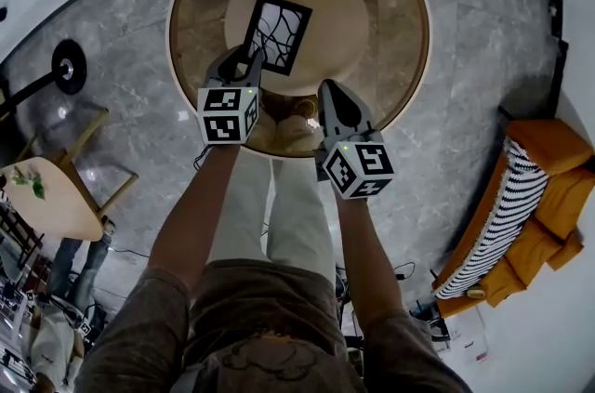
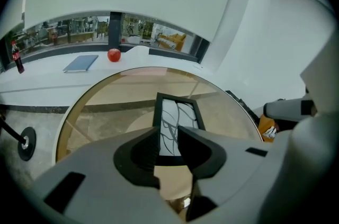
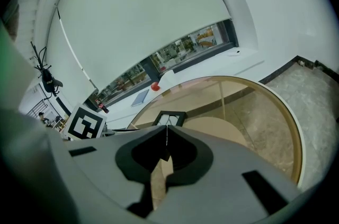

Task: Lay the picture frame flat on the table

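Note:
The black picture frame (image 1: pixel 277 33) with a white branch pattern stands tilted on the round glass table (image 1: pixel 409 1), over its tan centre disc. My left gripper (image 1: pixel 249 58) reaches the frame's near left corner. In the left gripper view the jaws (image 2: pixel 169 130) stand partly apart, and the frame's (image 2: pixel 177 112) lower part shows in the gap between them; I see no pad pressing on it. My right gripper (image 1: pixel 332 89) hangs over the table's near edge, shut and empty (image 3: pixel 167 127), with the frame (image 3: pixel 170 118) just beyond its tips.
An orange sofa (image 1: pixel 548 196) with a striped cushion is at the right. A black lamp base (image 1: pixel 68 66) and a small wooden table (image 1: pixel 46 196) stand at the left. A red apple (image 2: pixel 114 54), a blue book (image 2: pixel 80 63) and a bottle (image 2: pixel 17 57) rest on the white ledge behind the table.

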